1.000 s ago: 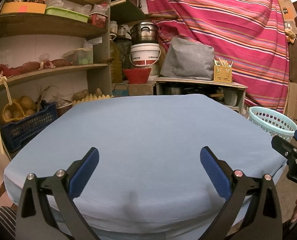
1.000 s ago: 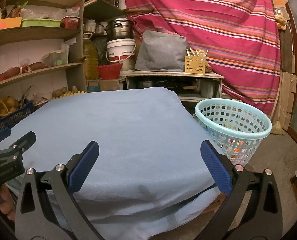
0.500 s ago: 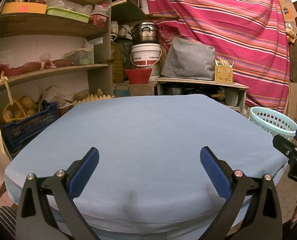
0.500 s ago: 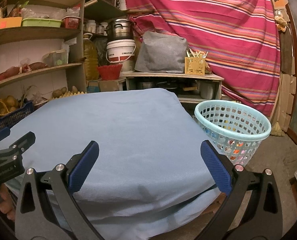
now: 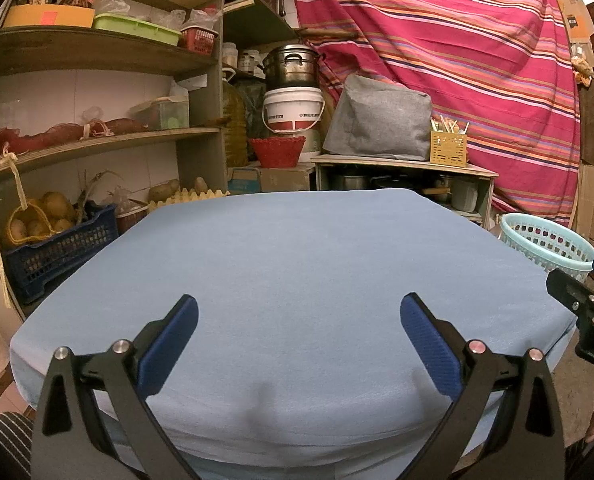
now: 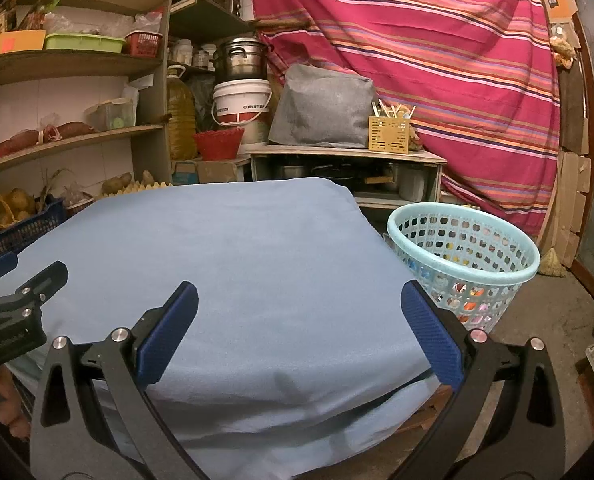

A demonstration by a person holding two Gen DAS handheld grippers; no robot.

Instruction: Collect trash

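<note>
Since the earlier frames, little has moved: both views have drifted slightly, and the light-blue perforated basket [image 6: 463, 258] now sits marginally lower and further right in the left wrist view. Left gripper [image 5: 297, 340] hovers over the near edge of the table covered in a blue cloth [image 5: 297, 264], its blue-padded fingers spread wide with nothing between them. Right gripper [image 6: 299, 338] is likewise spread wide and empty, positioned over the cloth's near right corner. The basket stands on the floor just beside the table's right side; small coloured items are visible through its holes, though they cannot be identified. No loose trash is visible on the cloth. Behind the table stand wooden shelves [image 5: 97, 140] with produce and containers, a white bucket [image 5: 293, 110] under a metal pot [image 5: 291, 68], and a striped red curtain [image 5: 457, 40].
</note>
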